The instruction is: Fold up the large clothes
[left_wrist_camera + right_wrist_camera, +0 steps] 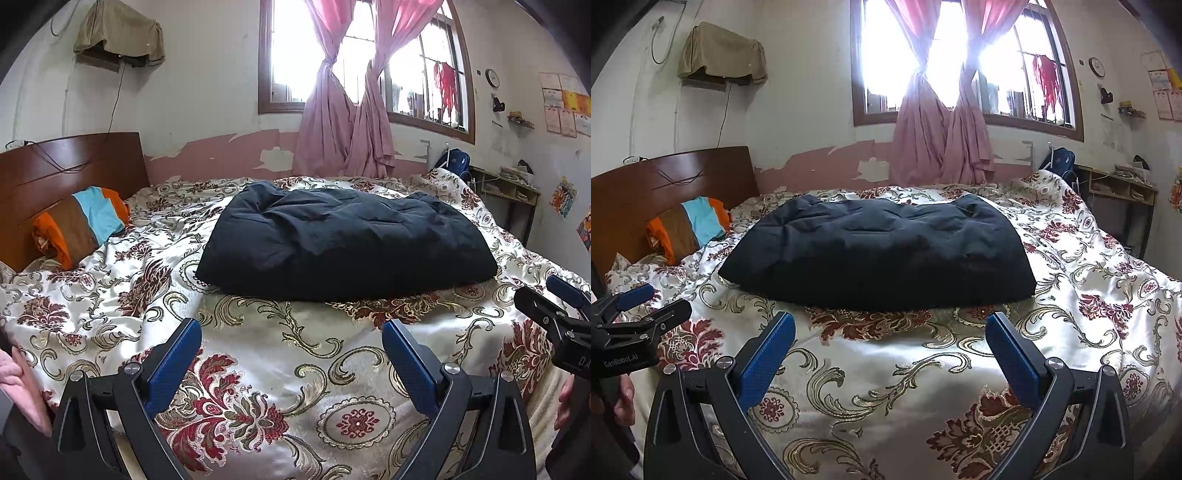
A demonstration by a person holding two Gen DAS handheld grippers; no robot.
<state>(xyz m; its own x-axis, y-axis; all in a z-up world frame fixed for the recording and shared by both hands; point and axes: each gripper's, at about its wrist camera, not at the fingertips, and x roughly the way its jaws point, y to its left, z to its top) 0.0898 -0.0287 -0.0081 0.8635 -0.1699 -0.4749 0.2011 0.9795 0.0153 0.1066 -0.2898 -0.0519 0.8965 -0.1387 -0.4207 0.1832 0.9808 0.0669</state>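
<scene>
Dark padded garment [343,240] lies folded into a bulky, creased rectangle at mid-bed on the floral bedspread [258,369]. Left gripper [291,354] and right gripper [890,350] both spread wide, empty, near of it.

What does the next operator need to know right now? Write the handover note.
Left gripper: open, empty, hovering over the near part of the bed.
Right gripper: open, empty, beside the left one, pointing the same way.
Dark padded garment: lies in a compact rectangular bundle mid-bed on the floral bedspread, touched by neither gripper.
Done: it looks already folded, though how many folds cannot be told.
Left: probably check the bundle is tidy; no other large clothes are seen laid out. The striped pillow by the headboard is not part of the job.
</scene>
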